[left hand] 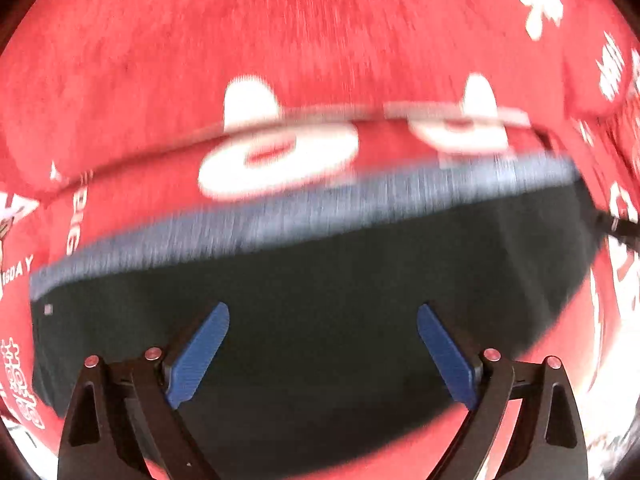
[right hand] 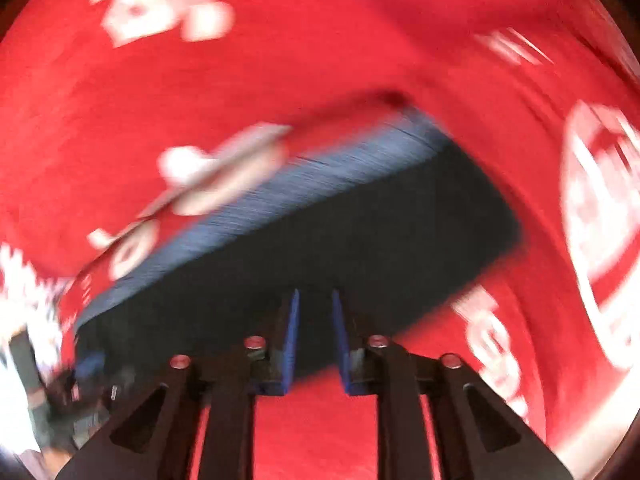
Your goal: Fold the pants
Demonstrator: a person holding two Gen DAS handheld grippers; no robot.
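Dark fabric, the pants (left hand: 304,312), folded flat with a grey-blue band at 12 o'clock, on a red printed cloth (left hand: 280,40). Left gripper (left hand: 323,354): fingers wide apart, holding nothing, above the pants. Right gripper (right hand: 316,344): fingers nearly together; a grip cannot be told through blur. Risk: fast motion could drag or unfold layers, or snag the cloth.
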